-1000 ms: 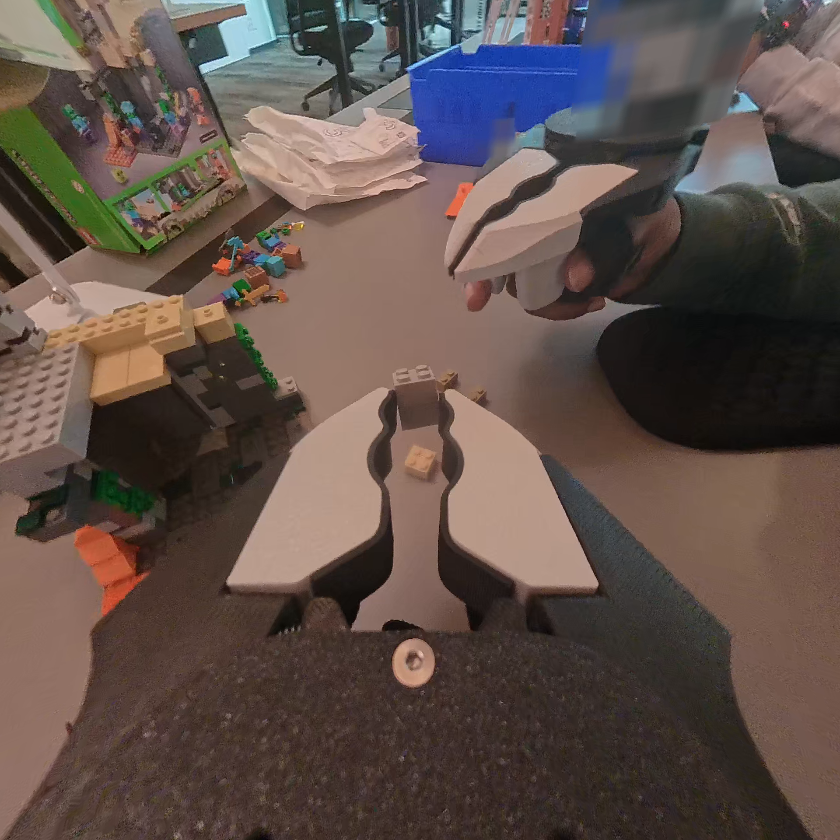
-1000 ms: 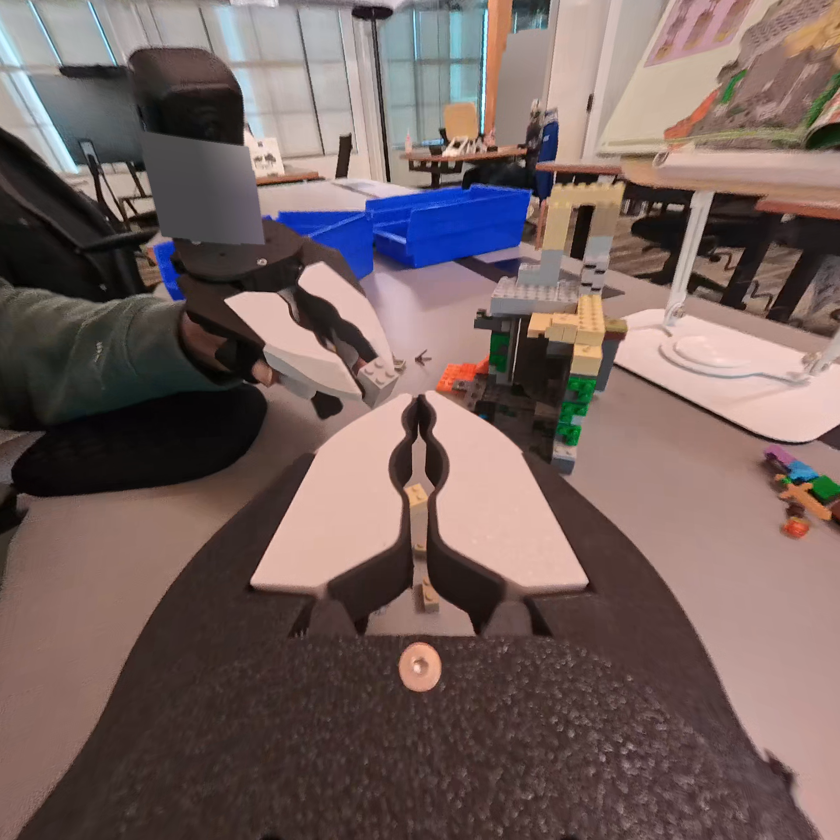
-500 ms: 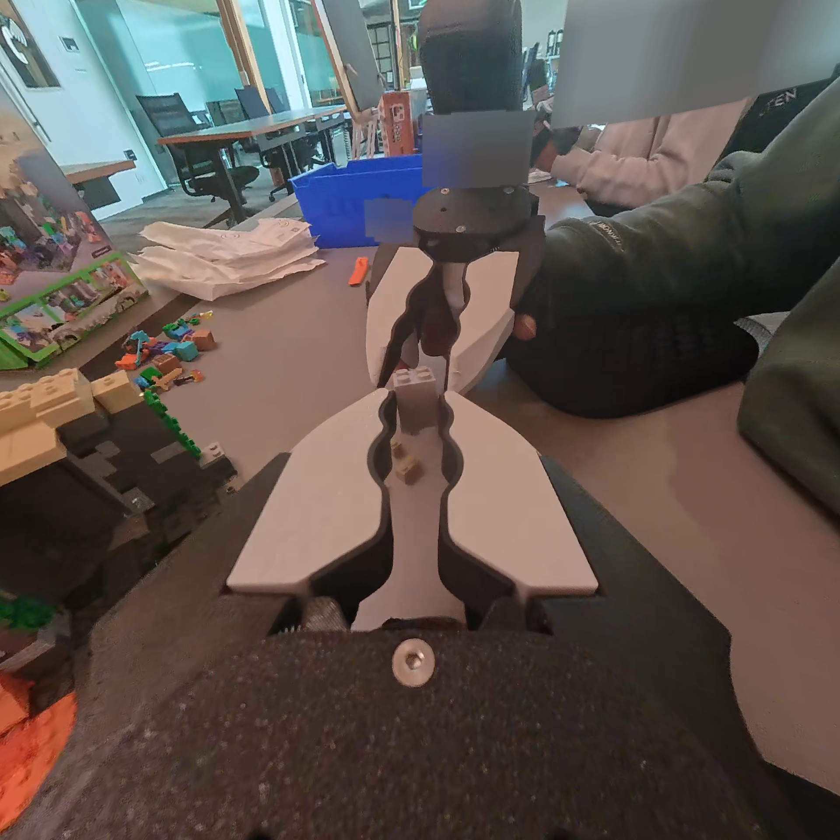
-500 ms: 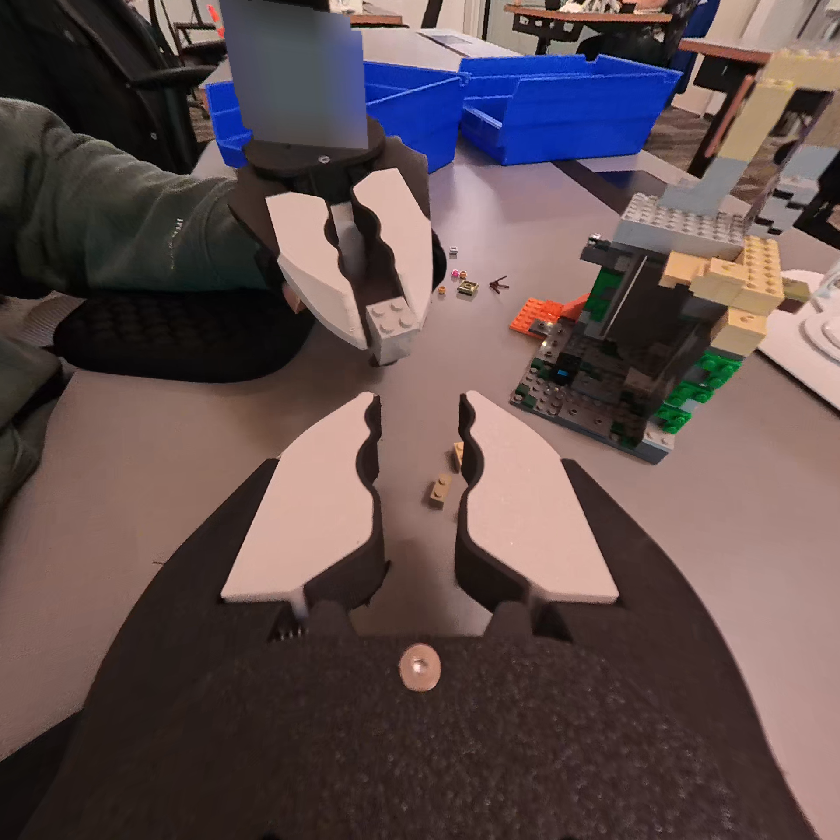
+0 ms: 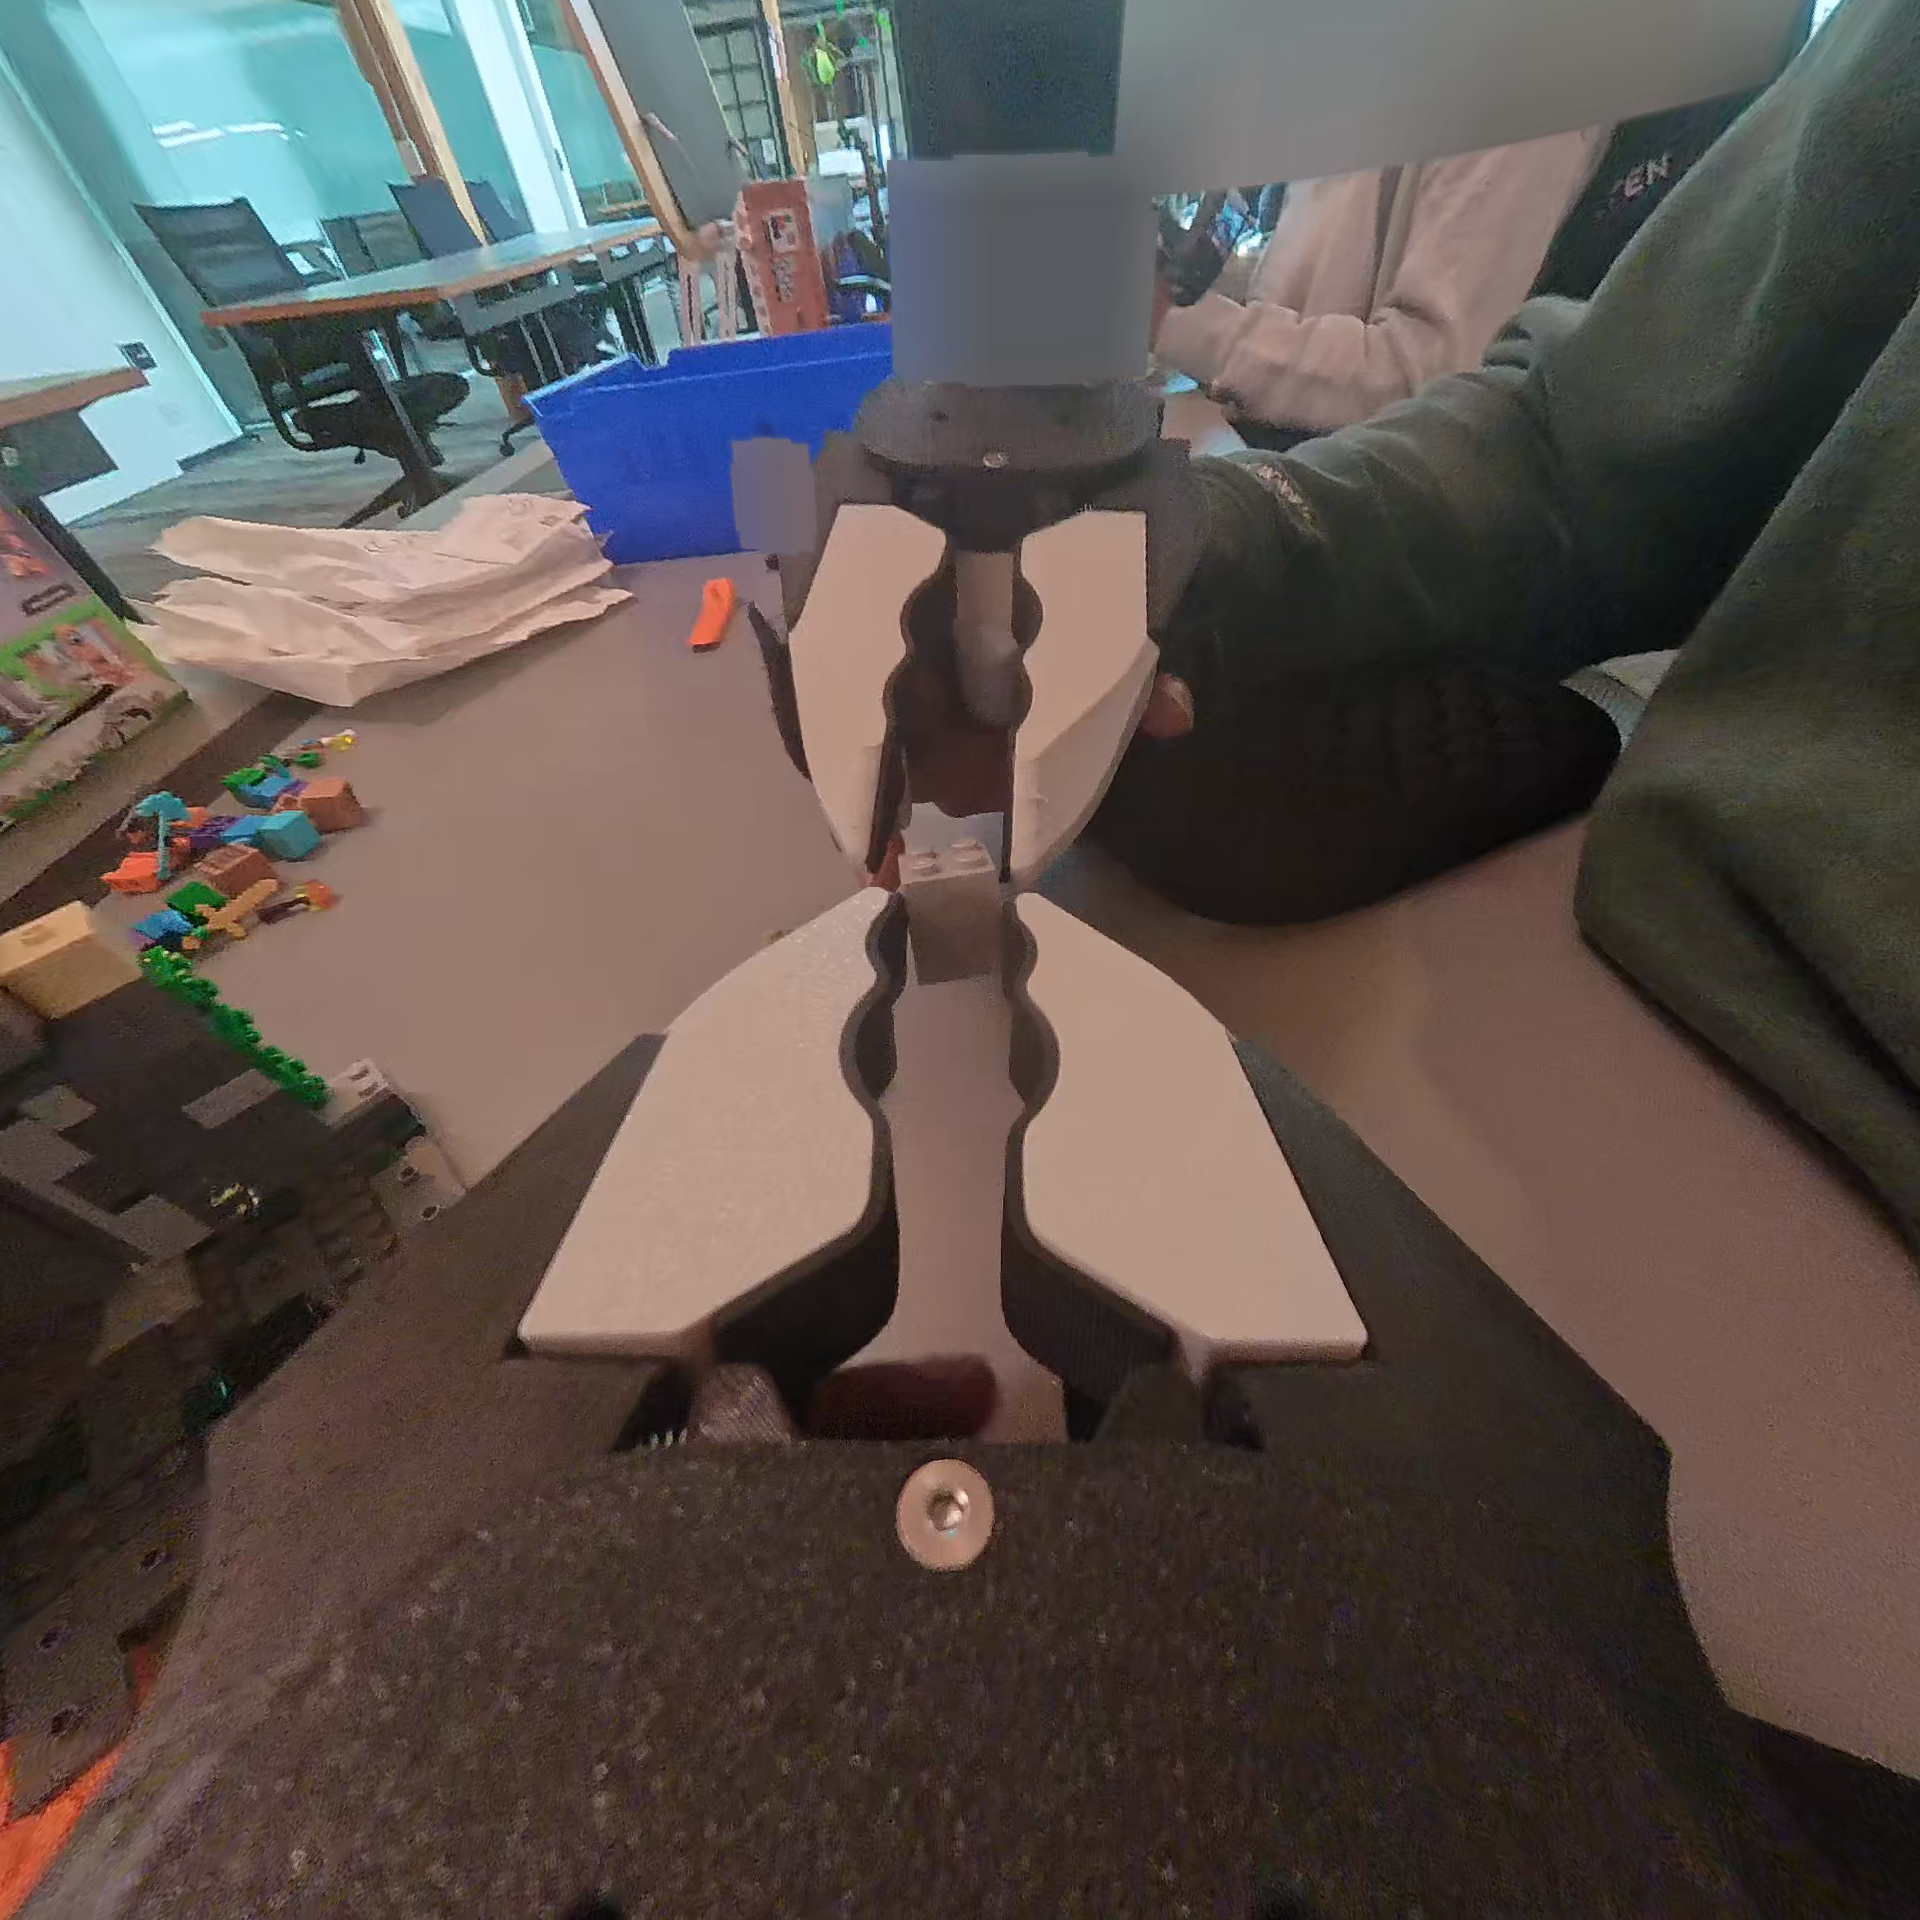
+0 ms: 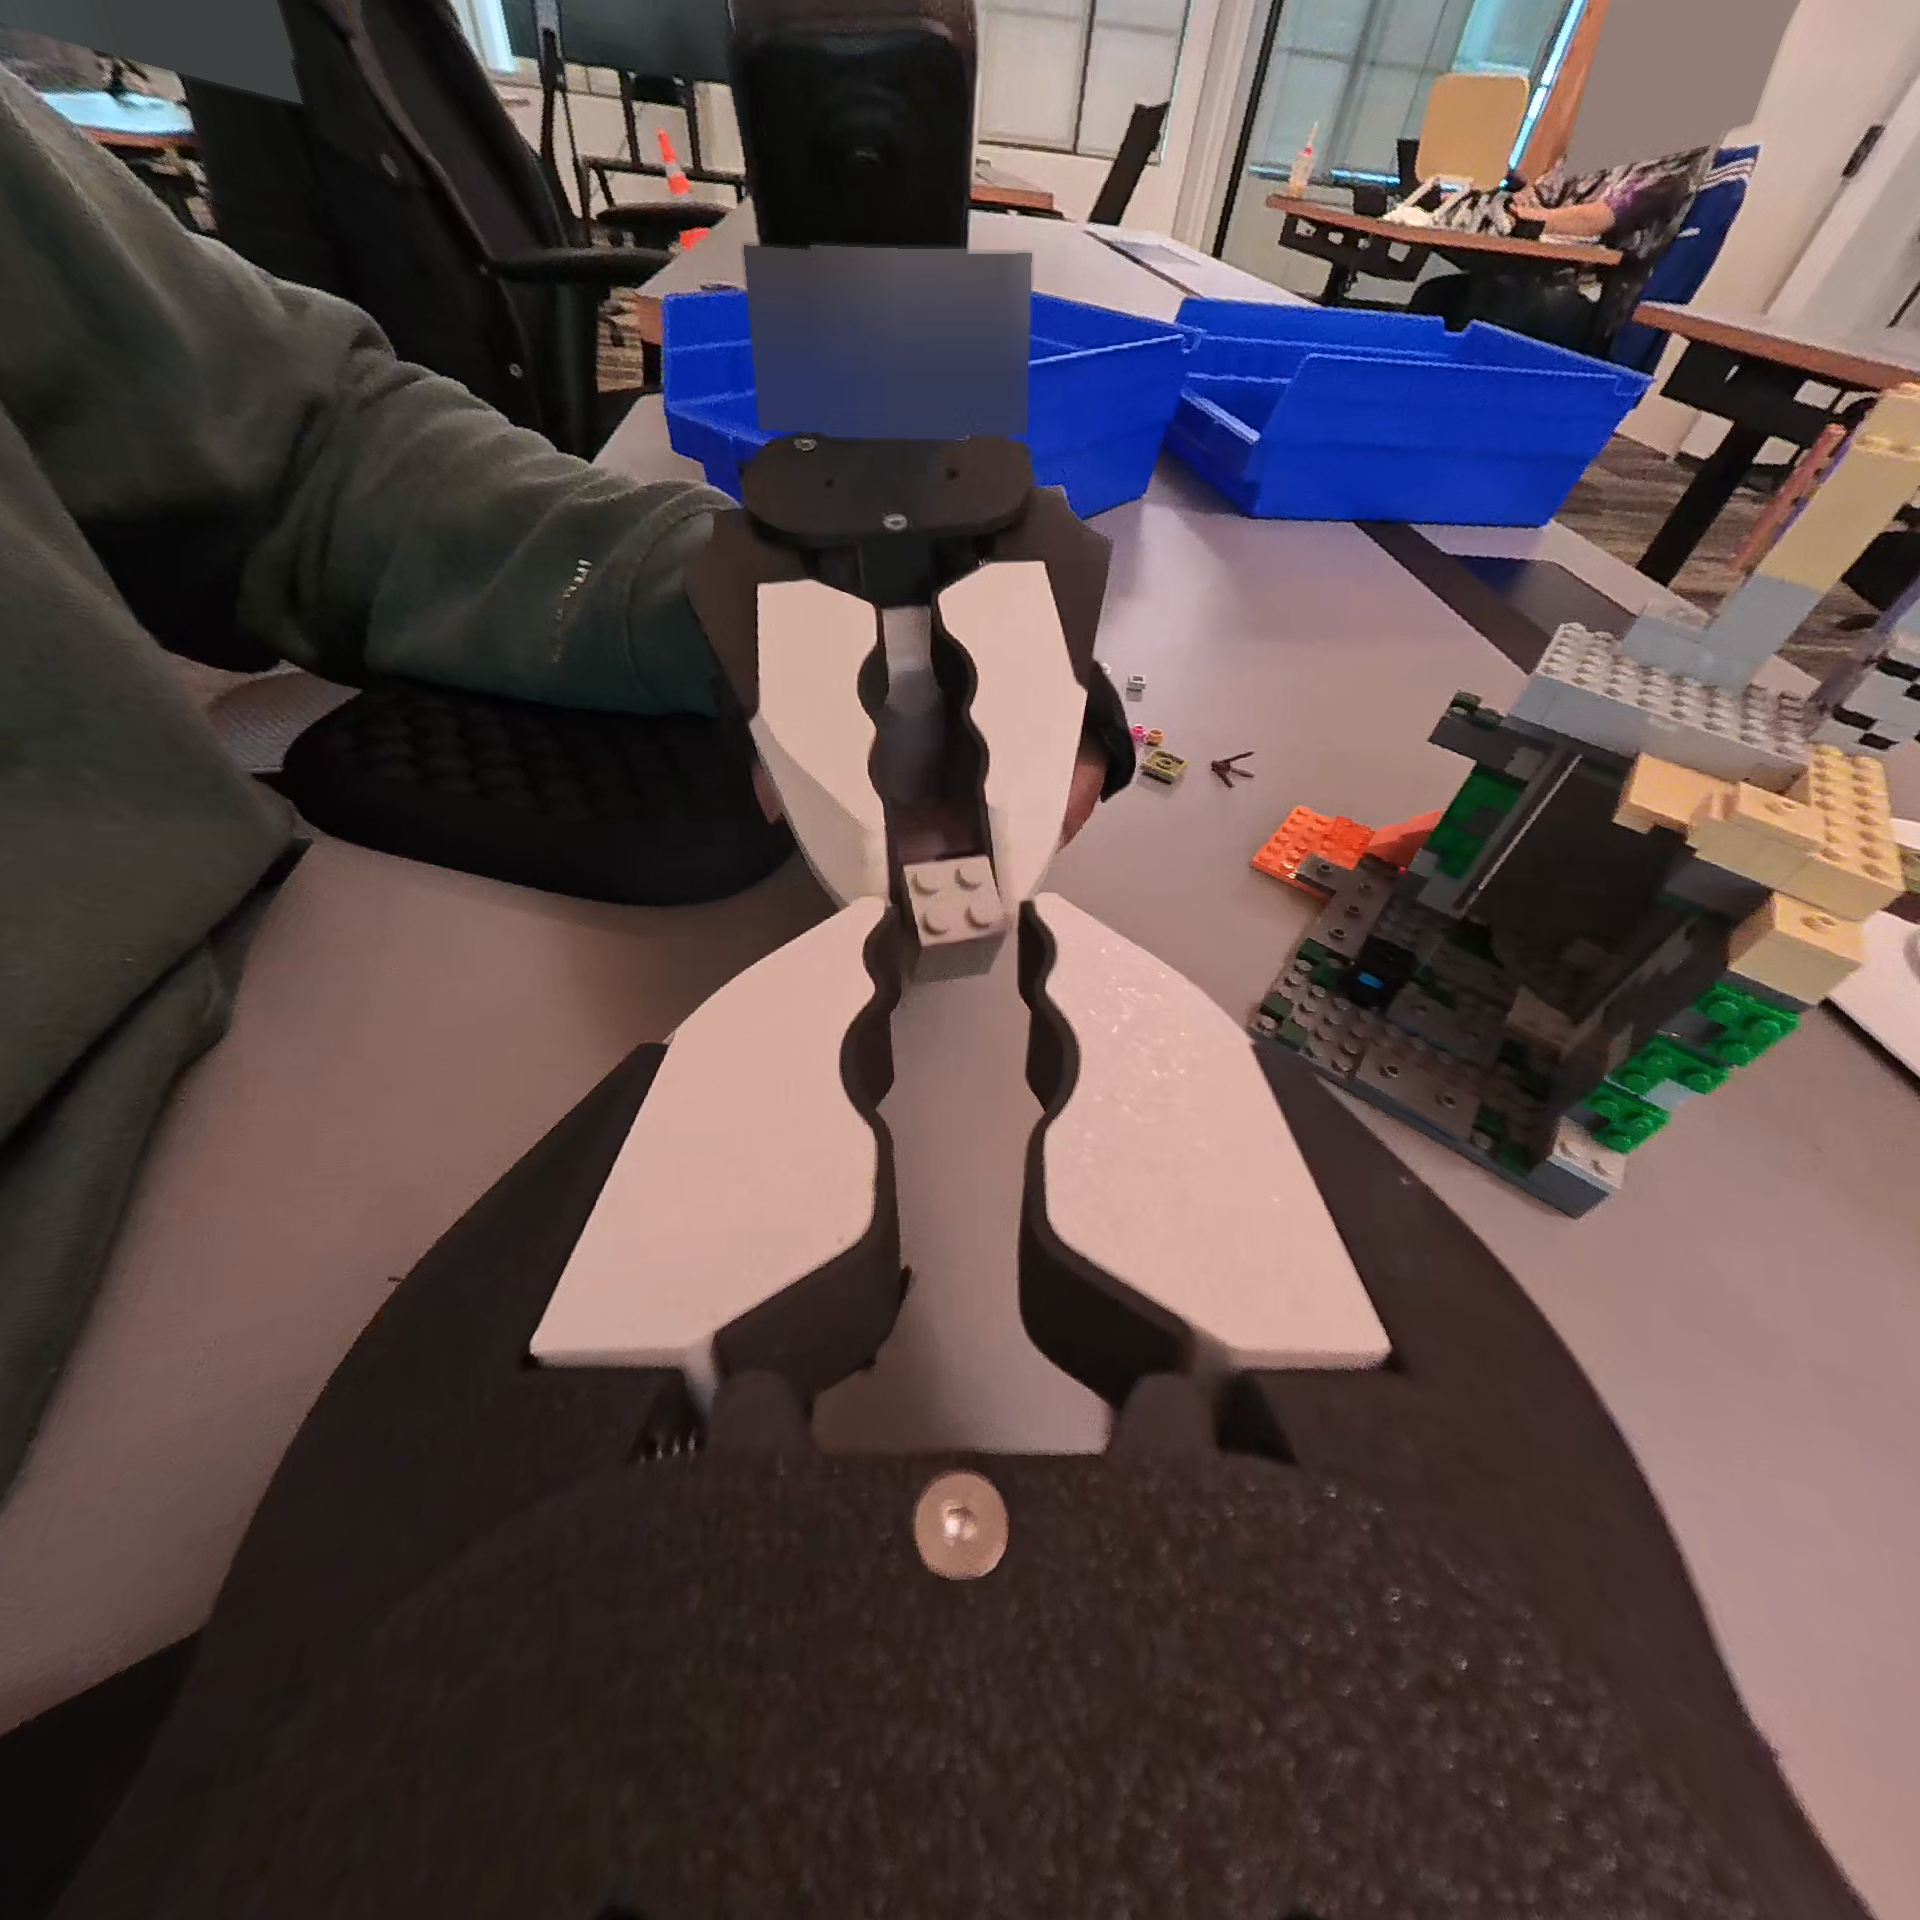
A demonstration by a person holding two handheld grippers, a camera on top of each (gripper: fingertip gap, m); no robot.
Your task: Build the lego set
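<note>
A grey two-by-two brick [image 5: 948,920] sits between the tips of my left gripper [image 5: 948,904], which is shut on it above the table. My right gripper [image 6: 951,920] faces it tip to tip. Its fingers stand open on either side of the same brick [image 6: 956,925], with a narrow gap on each side. In the left wrist view the right gripper [image 5: 943,847] shows straight ahead, held by a hand. The part-built Lego model [image 6: 1558,935] stands to the right in the right wrist view and at the lower left in the left wrist view [image 5: 156,1195].
Blue bins [image 6: 1351,416] stand at the back of the table. White paper bags [image 5: 384,592], a Lego box [image 5: 62,665] and loose coloured pieces [image 5: 229,842] lie to the left. A black cushion [image 6: 520,790] carries a green-sleeved arm [image 6: 364,520]. Small pieces [image 6: 1164,764] lie behind the grippers. The tips of both grippers are at nearly the same place.
The right gripper has opened from shut. The two grippers have come together tip to tip, and the right fingers now flank the grey brick that the left gripper holds.
</note>
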